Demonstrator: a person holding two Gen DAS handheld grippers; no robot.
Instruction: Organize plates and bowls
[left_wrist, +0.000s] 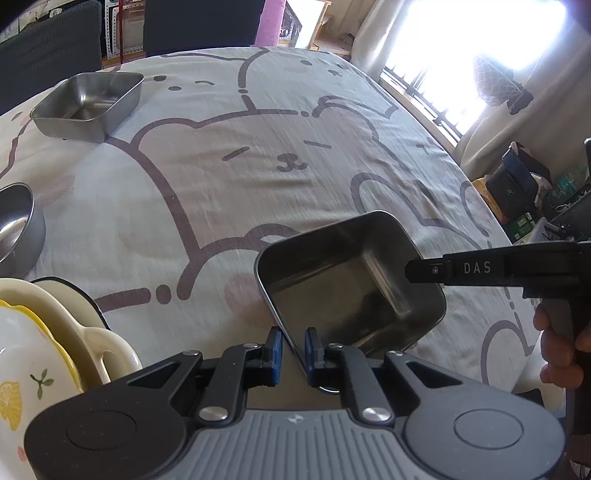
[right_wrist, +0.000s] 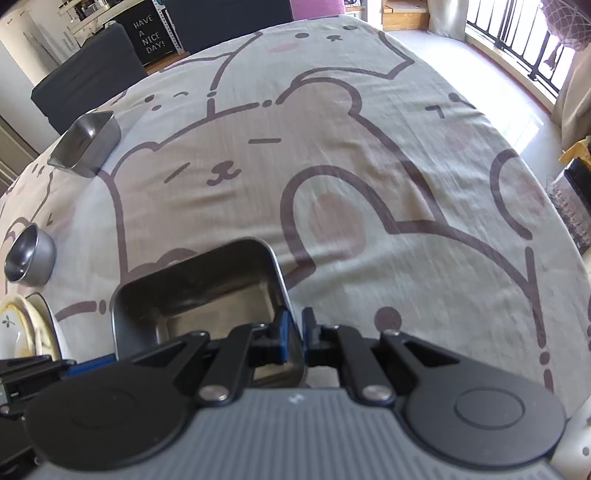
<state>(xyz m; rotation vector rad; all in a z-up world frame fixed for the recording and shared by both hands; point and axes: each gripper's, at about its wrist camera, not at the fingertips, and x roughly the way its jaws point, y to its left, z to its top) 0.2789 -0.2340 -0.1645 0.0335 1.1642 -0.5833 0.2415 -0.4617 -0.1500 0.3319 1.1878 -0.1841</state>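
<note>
Both tongs (left_wrist: 294, 349) (right_wrist: 293, 338) pinch one steel tray's (left_wrist: 343, 280) rim.

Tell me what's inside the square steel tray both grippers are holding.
The square steel tray looks empty: only its bare reflective floor and walls show. The right gripper and its linkage cover the near corner in the right wrist view.

- We are looking across a table under a cloth (right_wrist: 369, 177) printed with cartoon bears.
- Dark chairs (right_wrist: 88, 70) are standing at its far edge.
- A window (left_wrist: 480, 33) is glaring white on the right, with curtains (left_wrist: 373, 33) hanging beside it.
- Black railings (right_wrist: 517, 40) are lining a glossy pale floor (right_wrist: 491, 85).
- A sign (right_wrist: 151, 35) is reading "HAVE A NICE DAY!"
</note>
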